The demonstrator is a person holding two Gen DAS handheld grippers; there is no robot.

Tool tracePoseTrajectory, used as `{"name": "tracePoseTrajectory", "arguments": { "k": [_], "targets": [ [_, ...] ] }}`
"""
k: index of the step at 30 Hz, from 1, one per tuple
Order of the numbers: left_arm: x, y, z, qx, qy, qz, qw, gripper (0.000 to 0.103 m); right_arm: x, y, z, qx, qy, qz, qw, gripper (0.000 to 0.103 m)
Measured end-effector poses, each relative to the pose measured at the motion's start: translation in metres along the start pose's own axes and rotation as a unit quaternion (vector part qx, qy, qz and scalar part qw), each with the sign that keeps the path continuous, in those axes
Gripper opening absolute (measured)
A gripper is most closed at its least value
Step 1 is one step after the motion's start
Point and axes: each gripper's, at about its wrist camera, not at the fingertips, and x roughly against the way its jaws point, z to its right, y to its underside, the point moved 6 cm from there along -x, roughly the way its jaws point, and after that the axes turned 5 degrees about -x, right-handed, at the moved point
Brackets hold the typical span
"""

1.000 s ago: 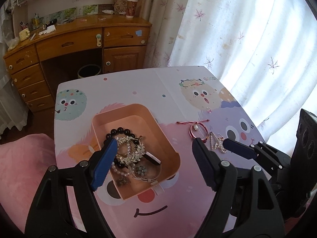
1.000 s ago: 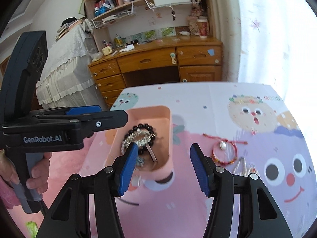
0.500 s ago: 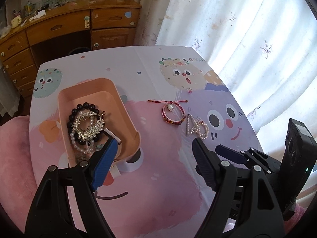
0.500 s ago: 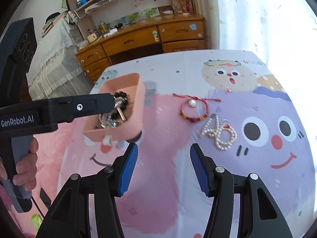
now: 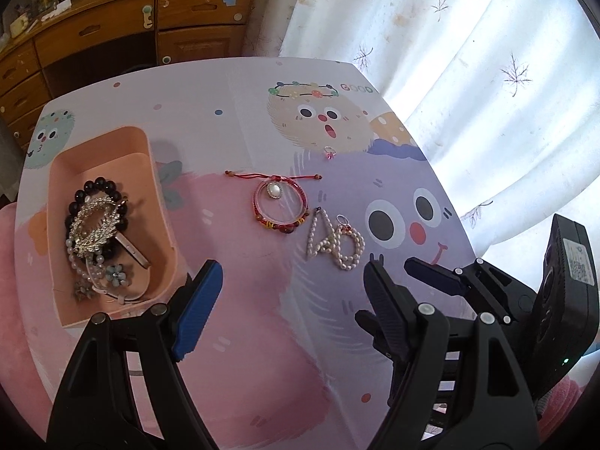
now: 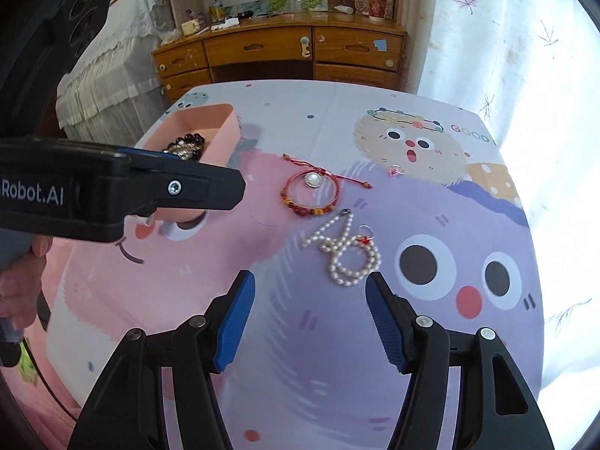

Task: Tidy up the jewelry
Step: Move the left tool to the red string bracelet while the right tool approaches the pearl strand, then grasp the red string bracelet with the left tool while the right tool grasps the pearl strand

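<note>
Pearl strand (image 6: 343, 253) is seen lying looped on the cartoon tablecloth (image 6: 262, 337), loose, at about 12 o'clock just ahead of the right gripper (image 6: 309, 317); nothing is held between its blue pads, jaws are opening. Red cord bracelet (image 6: 310, 197) with a pearly charm is placed just beyond the strand at 11 o'clock, near it, whether touching cannot be told. Small pink ring (image 6: 395, 171) is set apart at 1 o'clock from the bracelet. Peach tray (image 5: 150, 202) is found well apart at 9 o'clock in the left wrist view, loaded with a black bead bracelet (image 5: 93, 187), a gold leaf piece (image 5: 95, 225) and other tangled items. Left gripper (image 5: 288, 300) is held above bare cloth between tray and strand, jaws wide apart, empty. Its handle is gripped by a hand (image 6: 18, 281). Wooden desk (image 6: 281, 52) and curtain (image 5: 450, 56) are seen behind
</note>
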Motion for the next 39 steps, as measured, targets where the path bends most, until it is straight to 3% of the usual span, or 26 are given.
{"name": "tracePoseTrajectory", "arguments": {
  "k": [7, 15, 25, 31, 35, 37, 39],
  "targets": [
    [-0.044, -0.015, 0.007, 0.027, -0.007, -0.029, 0.9992, 0.076, -0.029, -0.002, 0.025, 0.015, -0.002, 0.014, 1.000, 0.063],
    [-0.095, -0.024, -0.007, 0.049, -0.080, -0.052, 0.9943, 0.076, -0.066, -0.001, 0.038, 0.034, 0.008, 0.027, 0.999, 0.062],
    [-0.129, -0.035, -0.006, 0.033, -0.126, -0.056, 0.9899, 0.076, -0.092, -0.002, 0.047, 0.037, -0.023, 0.017, 0.999, 0.061],
    [-0.138, -0.041, -0.005, 0.028, -0.146, -0.039, 0.9881, 0.076, -0.102, -0.005, 0.050, 0.049, -0.028, 0.025, 0.998, 0.051],
    [-0.139, -0.043, -0.004, 0.025, -0.148, -0.028, 0.9883, 0.075, -0.106, -0.008, 0.055, 0.042, -0.027, 0.030, 0.998, 0.032],
    [-0.139, -0.043, -0.004, 0.016, -0.162, -0.019, 0.9864, 0.062, -0.107, -0.011, 0.058, 0.036, -0.028, 0.031, 0.998, 0.026],
    [-0.138, -0.044, -0.001, 0.003, -0.158, -0.007, 0.9874, 0.056, -0.108, -0.013, 0.061, 0.030, -0.029, 0.032, 0.999, 0.018]
  ]
}}
